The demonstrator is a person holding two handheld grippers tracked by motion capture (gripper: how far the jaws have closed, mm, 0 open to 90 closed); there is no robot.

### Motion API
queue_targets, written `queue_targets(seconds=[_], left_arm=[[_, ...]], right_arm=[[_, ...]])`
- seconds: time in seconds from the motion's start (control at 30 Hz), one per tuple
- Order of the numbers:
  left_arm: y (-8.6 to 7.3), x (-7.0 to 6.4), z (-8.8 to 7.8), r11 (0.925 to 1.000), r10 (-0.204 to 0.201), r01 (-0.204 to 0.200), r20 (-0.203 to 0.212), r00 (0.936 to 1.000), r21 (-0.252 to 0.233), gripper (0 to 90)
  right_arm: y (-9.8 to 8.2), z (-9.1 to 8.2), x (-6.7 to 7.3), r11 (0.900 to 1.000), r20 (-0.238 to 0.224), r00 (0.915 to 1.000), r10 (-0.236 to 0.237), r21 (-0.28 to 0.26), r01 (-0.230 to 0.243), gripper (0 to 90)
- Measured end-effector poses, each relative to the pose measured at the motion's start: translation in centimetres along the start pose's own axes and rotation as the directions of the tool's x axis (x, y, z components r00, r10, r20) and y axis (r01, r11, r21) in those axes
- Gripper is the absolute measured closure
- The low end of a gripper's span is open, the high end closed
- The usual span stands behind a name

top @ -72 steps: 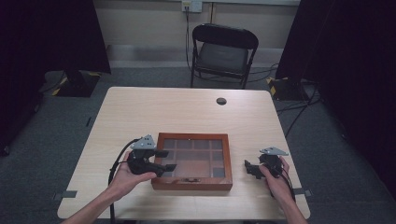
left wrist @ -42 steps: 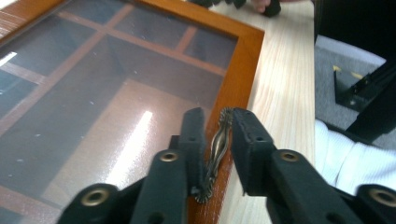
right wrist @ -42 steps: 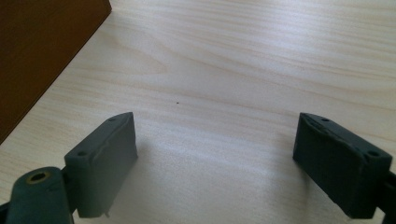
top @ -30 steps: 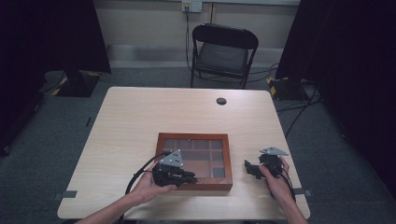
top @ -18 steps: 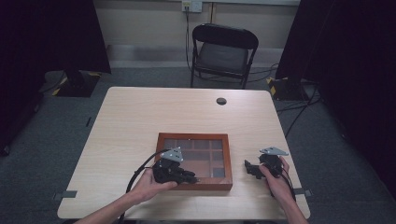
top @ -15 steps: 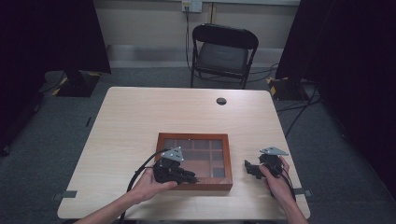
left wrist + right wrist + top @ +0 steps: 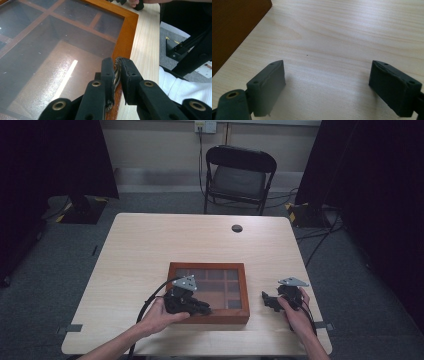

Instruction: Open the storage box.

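A wooden box with a glass lid over several compartments lies near the table's front edge. My left gripper rests at the box's front rim. In the left gripper view its jaws are shut on a small ridged metal clasp at the edge of the lid frame. My right gripper sits on the table to the right of the box, apart from it. The right gripper stands wide open over bare wood, with the box's side at the upper left.
A small black round disc lies on the light wooden table at the back. A black folding chair stands behind the table. Cables trail on the floor at the right. A white sleeve is beside the left jaws.
The left gripper has moved right from beside the box's left side to its front rim, then held there. The right gripper has stayed put.
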State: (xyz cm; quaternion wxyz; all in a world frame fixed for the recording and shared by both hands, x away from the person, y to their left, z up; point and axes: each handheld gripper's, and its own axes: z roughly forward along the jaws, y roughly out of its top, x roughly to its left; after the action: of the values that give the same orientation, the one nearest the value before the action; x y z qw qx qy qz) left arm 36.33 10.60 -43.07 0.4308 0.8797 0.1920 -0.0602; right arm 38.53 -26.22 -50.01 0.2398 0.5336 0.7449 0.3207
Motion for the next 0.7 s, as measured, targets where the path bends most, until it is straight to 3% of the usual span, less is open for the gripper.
queue_targets(seconds=[0.3, 0.4, 0.7], left_arm=[[0.5, 0.0, -0.7, 0.999, -0.028, 0.028, 0.013, 0.9995, -0.036, 81.0], [0.7, 0.0, -0.8, 0.9992, -0.029, 0.029, 0.015, 0.9995, -0.026, 81.0], [1.7, 0.0, -1.5, 0.998, -0.027, 0.028, 0.019, 0.9994, -0.056, 81.2]], right_arm=[[0.0, 0.0, 0.0, 1.0, -0.001, 1.0, -0.001, 0.0, 0.001, 12.6], [0.0, 0.0, 0.0, 1.0, -0.001, 1.0, -0.001, -0.001, 0.001, 12.6], [0.0, 0.0, 0.0, 1.0, -0.003, 1.0, -0.002, -0.002, 0.002, 12.6]])
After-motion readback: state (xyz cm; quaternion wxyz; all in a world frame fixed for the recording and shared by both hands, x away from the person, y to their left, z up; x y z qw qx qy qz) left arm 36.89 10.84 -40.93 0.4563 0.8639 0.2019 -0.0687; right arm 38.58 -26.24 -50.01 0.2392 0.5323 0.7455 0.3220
